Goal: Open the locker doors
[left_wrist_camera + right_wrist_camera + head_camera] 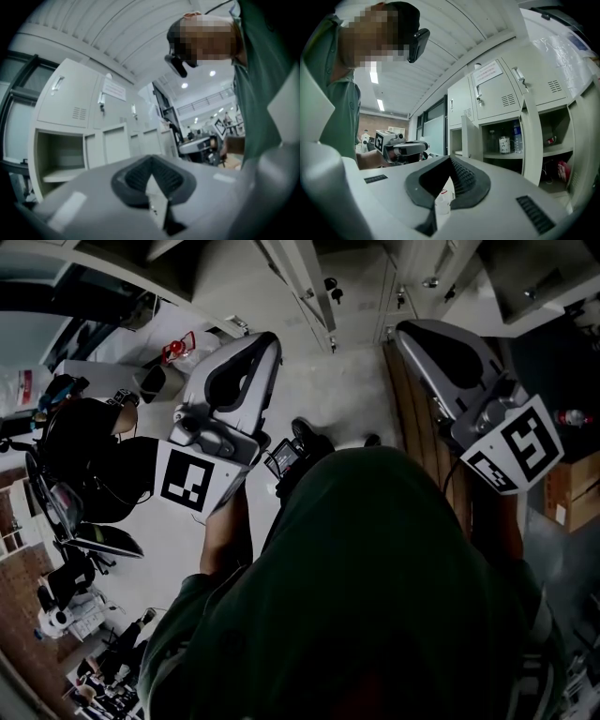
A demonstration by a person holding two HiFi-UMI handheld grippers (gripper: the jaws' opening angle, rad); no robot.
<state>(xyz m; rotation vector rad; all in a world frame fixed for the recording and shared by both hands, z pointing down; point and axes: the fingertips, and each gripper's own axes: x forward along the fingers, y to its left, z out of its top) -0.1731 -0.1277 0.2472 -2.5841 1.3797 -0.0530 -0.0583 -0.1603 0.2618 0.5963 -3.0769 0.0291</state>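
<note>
Lockers (501, 91) ahead and to my right. A lower door (471, 138) stands swung open and the upper ones are shut. Both arms are bent, with the left gripper (266, 341) and right gripper (409, 330) held up before my chest, tips toward the lockers, touching nothing. Noted: left fingers (133, 177) clenched, empty; right fingers (465, 179) clenched, empty. Bottle (517, 137) on an open shelf.

Head view looks steeply down; both gripper views face up toward the lockers (70, 103)
</note>
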